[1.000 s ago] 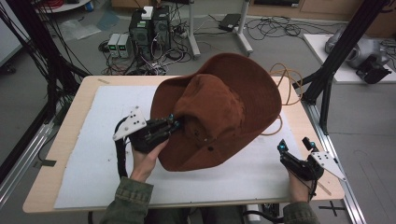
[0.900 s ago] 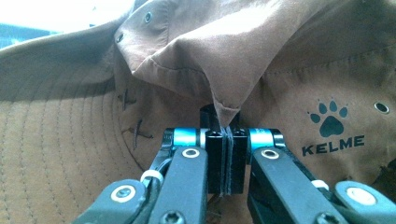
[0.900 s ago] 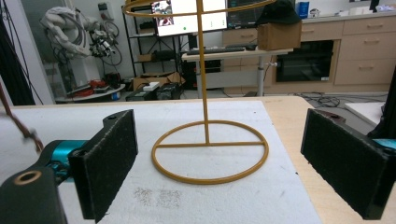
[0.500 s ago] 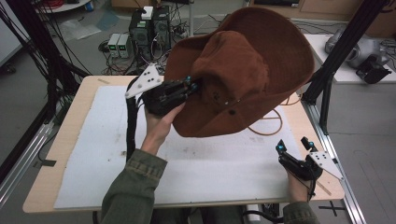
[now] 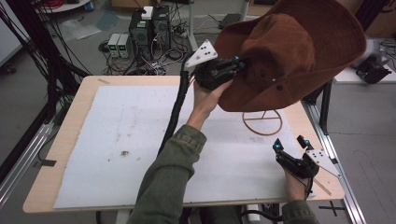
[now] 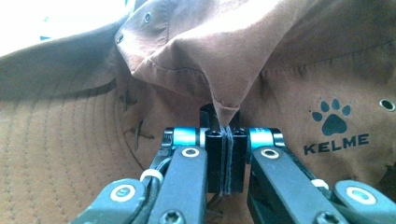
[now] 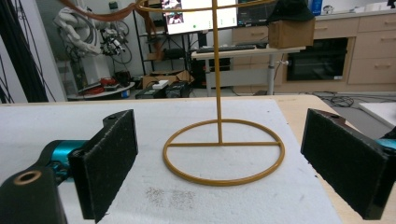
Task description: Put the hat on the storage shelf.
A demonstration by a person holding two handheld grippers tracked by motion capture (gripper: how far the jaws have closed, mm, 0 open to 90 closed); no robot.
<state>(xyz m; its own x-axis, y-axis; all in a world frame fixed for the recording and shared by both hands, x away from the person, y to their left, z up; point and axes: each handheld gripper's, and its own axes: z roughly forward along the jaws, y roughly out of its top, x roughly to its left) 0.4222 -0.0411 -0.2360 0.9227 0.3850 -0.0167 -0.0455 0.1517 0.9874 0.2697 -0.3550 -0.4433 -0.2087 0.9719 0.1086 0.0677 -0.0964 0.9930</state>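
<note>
Two grippers work at a white-topped bench (image 5: 116, 140). The left gripper (image 5: 236, 64), fingers pinched tight on a fold of a brown hat (image 5: 299, 51), holds it high above a gold wire stand (image 5: 261, 122), probably to hang it there. The right gripper (image 5: 289, 144) rests nearby, fingers wide apart and empty.

Worktop (image 5: 70, 140): pale wood, rectangular, most of its surface covered by a white foam mat (image 5: 140, 140) with dark specks left of centre. A yellow wire stand (image 5: 261, 122) sits on the mat near the far right corner, resting on its ring base with one upright rod.
</note>
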